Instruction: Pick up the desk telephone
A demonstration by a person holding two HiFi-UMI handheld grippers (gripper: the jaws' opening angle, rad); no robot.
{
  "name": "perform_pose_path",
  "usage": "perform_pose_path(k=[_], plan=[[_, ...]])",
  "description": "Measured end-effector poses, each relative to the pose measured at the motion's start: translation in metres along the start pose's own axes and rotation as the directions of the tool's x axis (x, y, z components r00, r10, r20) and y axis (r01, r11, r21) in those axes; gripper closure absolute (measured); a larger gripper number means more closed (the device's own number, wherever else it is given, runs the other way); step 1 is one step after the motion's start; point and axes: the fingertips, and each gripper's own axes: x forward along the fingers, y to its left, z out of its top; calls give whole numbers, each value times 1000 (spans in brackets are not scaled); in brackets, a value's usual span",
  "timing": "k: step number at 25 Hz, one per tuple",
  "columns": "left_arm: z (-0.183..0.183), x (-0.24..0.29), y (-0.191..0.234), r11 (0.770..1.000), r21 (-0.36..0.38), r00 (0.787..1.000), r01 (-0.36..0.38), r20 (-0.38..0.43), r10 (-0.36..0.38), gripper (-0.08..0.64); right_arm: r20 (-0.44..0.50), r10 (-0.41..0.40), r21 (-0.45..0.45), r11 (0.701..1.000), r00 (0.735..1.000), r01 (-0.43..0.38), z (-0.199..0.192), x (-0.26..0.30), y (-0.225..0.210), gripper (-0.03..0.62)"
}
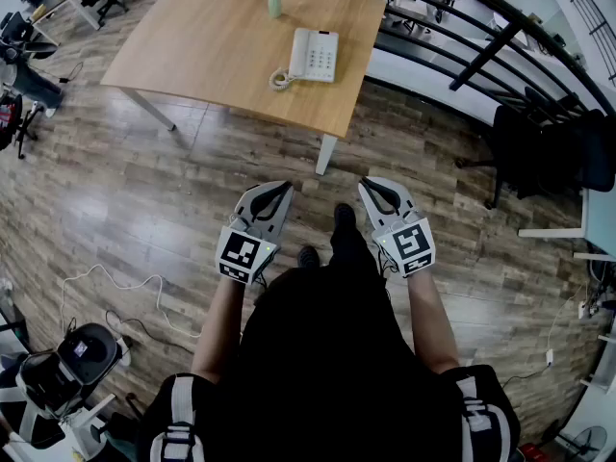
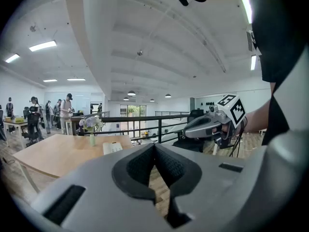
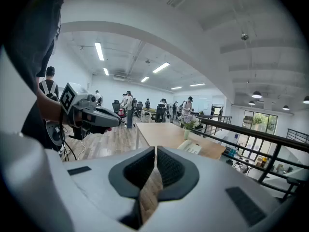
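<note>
A wood-plank floor spreads under me, and ahead stands a pale wooden bench. The desk telephone lies flat near the bench's right edge, its coiled cord at its near left corner and a small vase of flowers beyond it. I hold my left gripper and right gripper side by side over the floor, well short of the bench. Both have their jaws pressed together with nothing between them.

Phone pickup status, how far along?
Done: nothing; the desk telephone lies untouched on the table. In hand: nothing; left hand-held gripper and right hand-held gripper are shut and empty, over the floor short of the table. Left: approach, open, grasp, lift.
</note>
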Motion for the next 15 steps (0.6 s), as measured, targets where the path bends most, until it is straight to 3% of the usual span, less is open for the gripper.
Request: perform_pose_path(k=[10,15], plan=[[-2,10,9,1000,-27,1000,-4,-12,4,538,-19,32,7,999,999,-32,-2,12,-5,557],[-8,14,3,1000,-29,999,11,-31,-12,538,47,70,79,994,996,-74,0,9,-5,557]])
